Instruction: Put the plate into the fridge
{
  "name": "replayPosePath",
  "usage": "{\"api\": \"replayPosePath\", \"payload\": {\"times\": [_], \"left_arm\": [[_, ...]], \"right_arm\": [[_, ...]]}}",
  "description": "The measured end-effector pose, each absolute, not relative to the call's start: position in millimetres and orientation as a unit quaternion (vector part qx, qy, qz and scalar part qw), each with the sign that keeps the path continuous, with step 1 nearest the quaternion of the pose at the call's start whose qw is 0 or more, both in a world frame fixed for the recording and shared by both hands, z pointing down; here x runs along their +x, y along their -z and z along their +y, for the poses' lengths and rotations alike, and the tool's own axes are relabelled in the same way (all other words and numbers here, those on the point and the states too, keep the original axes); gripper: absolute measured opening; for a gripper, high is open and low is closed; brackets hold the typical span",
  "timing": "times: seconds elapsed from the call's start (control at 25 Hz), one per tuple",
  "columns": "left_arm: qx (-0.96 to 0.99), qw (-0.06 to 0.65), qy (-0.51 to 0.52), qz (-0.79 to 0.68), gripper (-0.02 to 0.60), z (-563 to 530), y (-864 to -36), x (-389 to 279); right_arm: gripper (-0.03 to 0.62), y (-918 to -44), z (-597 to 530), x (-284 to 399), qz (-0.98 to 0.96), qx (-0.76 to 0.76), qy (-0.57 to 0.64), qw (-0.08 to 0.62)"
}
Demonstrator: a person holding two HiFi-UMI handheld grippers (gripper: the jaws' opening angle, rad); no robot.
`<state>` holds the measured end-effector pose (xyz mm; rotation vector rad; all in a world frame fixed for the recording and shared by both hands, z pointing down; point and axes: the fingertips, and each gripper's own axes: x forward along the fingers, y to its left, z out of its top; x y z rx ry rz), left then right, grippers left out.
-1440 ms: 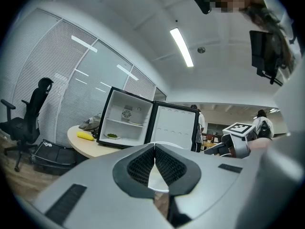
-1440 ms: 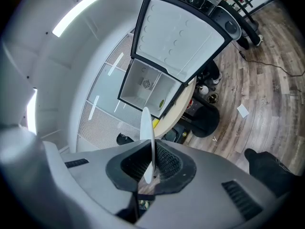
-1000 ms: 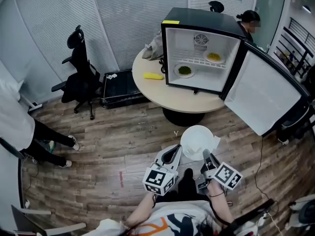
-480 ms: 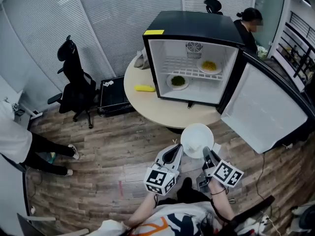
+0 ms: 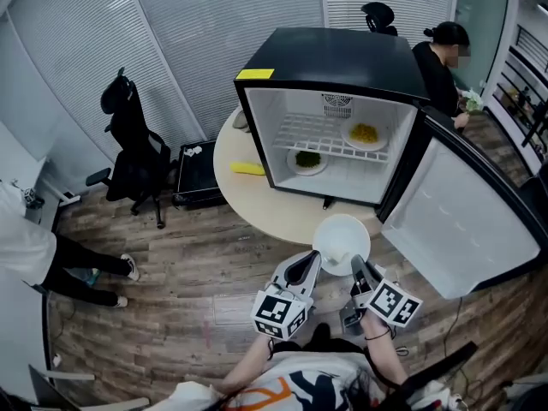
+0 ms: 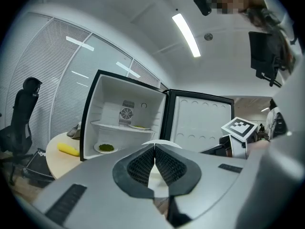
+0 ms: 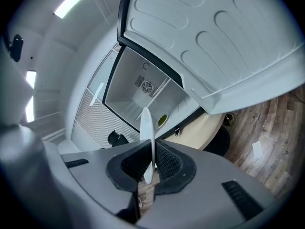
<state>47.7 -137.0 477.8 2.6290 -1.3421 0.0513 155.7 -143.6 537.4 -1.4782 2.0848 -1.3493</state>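
Left gripper (image 5: 310, 260) has its fingers pressed together on nothing, tips just beside the white plate (image 5: 341, 238). Right gripper (image 5: 357, 267) pinches the plate's near rim, which its fingers hide, before the open fridge (image 5: 334, 56) on the counter (image 5: 257, 199).

Plate (image 5: 342, 240): plain white.
Fridge (image 5: 334, 58): black casing, white inside, with a yellow label (image 5: 255, 74) on its top corner.
Fridge door (image 5: 458, 229): white liner, black rim.
Green food (image 5: 306, 158): on a white dish inside.
Yellow food (image 5: 365, 133): on a white dish, on the white wire shelf (image 5: 308, 134).
Table (image 5: 257, 202): pale cream.
Object on the table (image 5: 247, 169): yellow.
Floor (image 5: 171, 264): brown and grey wood planks.
Chair (image 5: 128, 148): black.
Blinds (image 5: 197, 32): pale grey, fine horizontal slats.
Left gripper (image 5: 308, 261): grey body, black ribbed pads.
Right gripper (image 5: 357, 265): grey body, black ribbed pads.
Marker cubes (image 5: 278, 312): black squares on white.
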Motion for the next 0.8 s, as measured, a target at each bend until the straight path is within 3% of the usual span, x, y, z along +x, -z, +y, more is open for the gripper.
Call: {"api": "replayPosePath", "payload": {"times": [0.8], "left_arm": [[0.876,0.098,-0.037,-0.470,0.011,-186,-486,36]], "right_arm": [[0.025,-541,-197,163,0.712,-0.512,0.461,0.133]]}}
